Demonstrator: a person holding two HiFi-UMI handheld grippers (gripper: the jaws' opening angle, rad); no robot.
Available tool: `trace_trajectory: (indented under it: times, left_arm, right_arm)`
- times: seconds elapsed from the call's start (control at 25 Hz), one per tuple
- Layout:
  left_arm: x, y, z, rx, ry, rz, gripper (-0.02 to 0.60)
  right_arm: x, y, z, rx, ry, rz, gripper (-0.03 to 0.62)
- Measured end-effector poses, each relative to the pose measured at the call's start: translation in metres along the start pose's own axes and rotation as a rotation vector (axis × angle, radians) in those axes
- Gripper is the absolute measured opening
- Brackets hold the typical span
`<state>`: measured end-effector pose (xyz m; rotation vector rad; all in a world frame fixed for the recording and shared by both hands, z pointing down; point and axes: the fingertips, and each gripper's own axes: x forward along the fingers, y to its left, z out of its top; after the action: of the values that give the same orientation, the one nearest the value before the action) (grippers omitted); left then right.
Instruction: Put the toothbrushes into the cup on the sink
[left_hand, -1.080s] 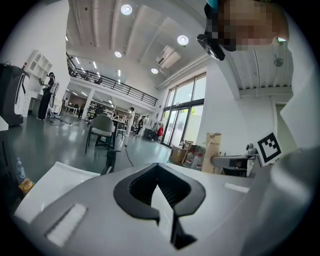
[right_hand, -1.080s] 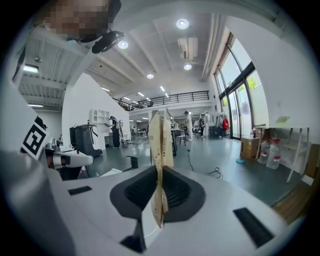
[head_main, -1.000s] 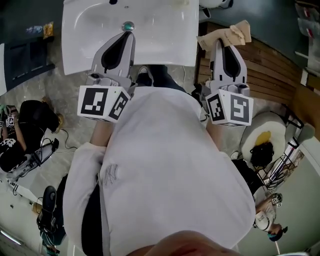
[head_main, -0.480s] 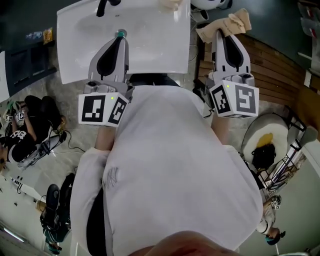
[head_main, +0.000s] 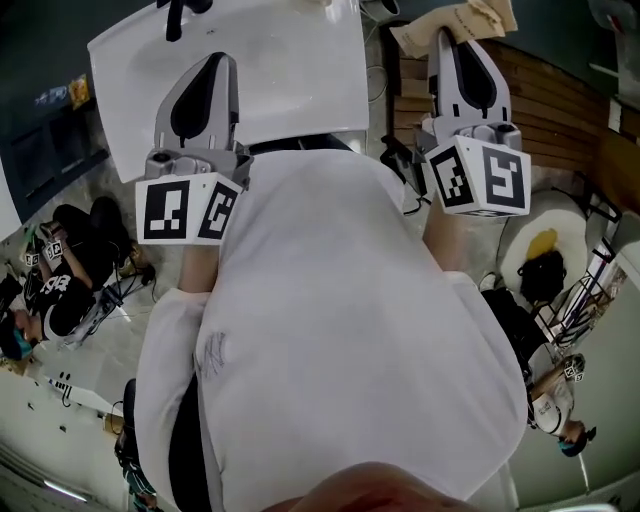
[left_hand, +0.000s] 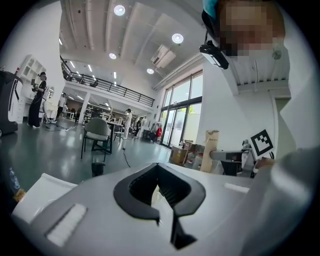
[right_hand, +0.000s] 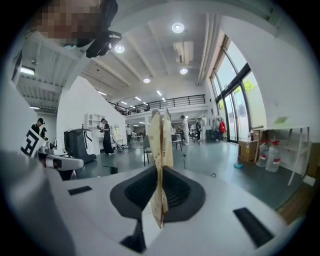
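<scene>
Left gripper (head_main: 215, 62): jaws nearly together, nothing seen between them; it hangs over the sink (head_main: 300, 80).
Right gripper (head_main: 450, 38): pinches a tan sheet (right_hand: 160, 150) edge-on, its length running out along the jaws; it sits right of the sink, off the rim.
Toothbrushes, cup: in no view.
Nearer sink: left.
Change: the sink has slid up-left in the head view; the drain plug is now hidden.
</scene>
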<state>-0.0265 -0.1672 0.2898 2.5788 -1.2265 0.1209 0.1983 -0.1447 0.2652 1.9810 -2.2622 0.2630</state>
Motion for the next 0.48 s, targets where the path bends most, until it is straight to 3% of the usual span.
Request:
trace_trajectory:
  times: [0.48]
  left_arm:
    - [0.016, 0.008, 0.008, 0.001, 0.002, -0.037, -0.003]
  right_arm:
    - [-0.001, -0.020, 0.011, -0.001, -0.033, -0.096, 0.035]
